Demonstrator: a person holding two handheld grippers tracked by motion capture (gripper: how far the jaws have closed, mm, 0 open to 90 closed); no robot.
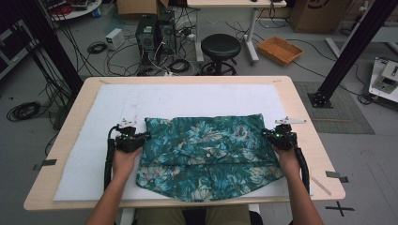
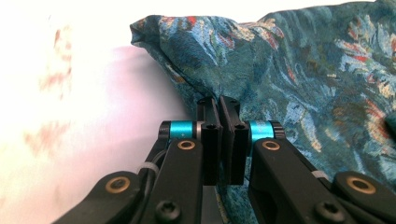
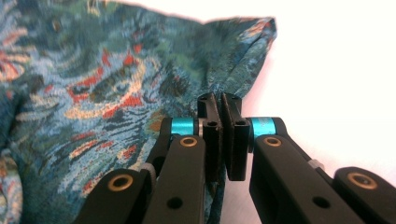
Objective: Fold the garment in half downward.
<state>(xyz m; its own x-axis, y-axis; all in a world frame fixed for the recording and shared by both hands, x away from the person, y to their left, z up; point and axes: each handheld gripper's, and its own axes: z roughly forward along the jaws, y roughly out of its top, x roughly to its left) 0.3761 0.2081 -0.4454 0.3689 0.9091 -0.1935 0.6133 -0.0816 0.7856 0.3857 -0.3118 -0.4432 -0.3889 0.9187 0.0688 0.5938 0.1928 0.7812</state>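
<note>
With the left claw [image 1: 141, 138] and the right claw [image 1: 268, 135] each pinching a side edge of the teal floral shirt [image 1: 206, 152] lying on the bench's white mat [image 1: 84, 154], lift both evenly, keeping the fabric taut.

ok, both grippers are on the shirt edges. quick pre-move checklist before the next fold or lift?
1. Left gripper shut on the shirt, at its left edge: ok.
2. Right gripper shut on its right edge: ok.
3. Grips roughly level with each other across the shirt, high view: ok.
4. Shirt lies flat on the white mat, no big bunching: ok.
5. How many fabric layers each grip holds: cannot tell.
6. Mat beyond the shirt bare for a forward fold: ok.
</note>
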